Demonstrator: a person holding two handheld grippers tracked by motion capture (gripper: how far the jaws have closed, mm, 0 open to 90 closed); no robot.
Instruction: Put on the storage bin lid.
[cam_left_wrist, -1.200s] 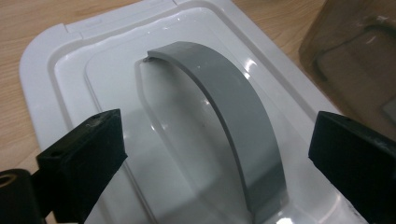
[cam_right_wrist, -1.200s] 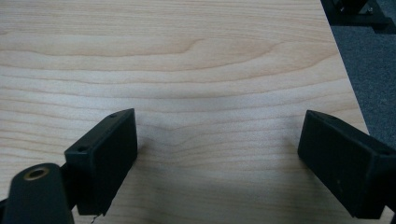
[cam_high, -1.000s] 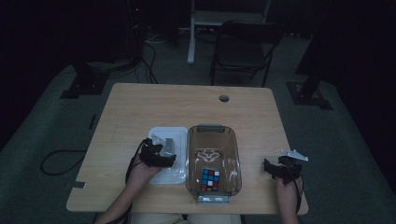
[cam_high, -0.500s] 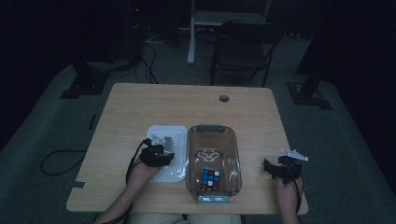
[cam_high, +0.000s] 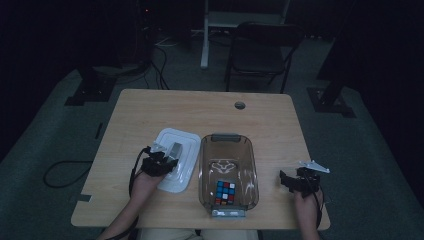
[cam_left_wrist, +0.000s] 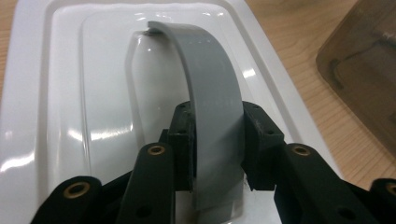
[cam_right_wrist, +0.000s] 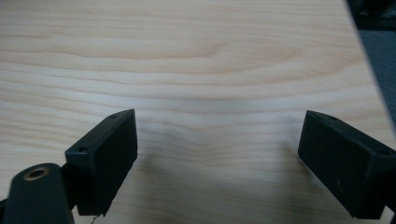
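While the left gripper clamps the grey handle of the white lid, the right gripper waits.
The left jaws, having just been closing, pinch the handle; the lid lies on the tabletop just beside the clear bin holding a colour cube. The right jaws stand wide apart, empty, over bare wood.

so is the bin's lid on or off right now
Off. The white lid lies flat on the table left of the open bin, with the left gripper closed on its grey handle.
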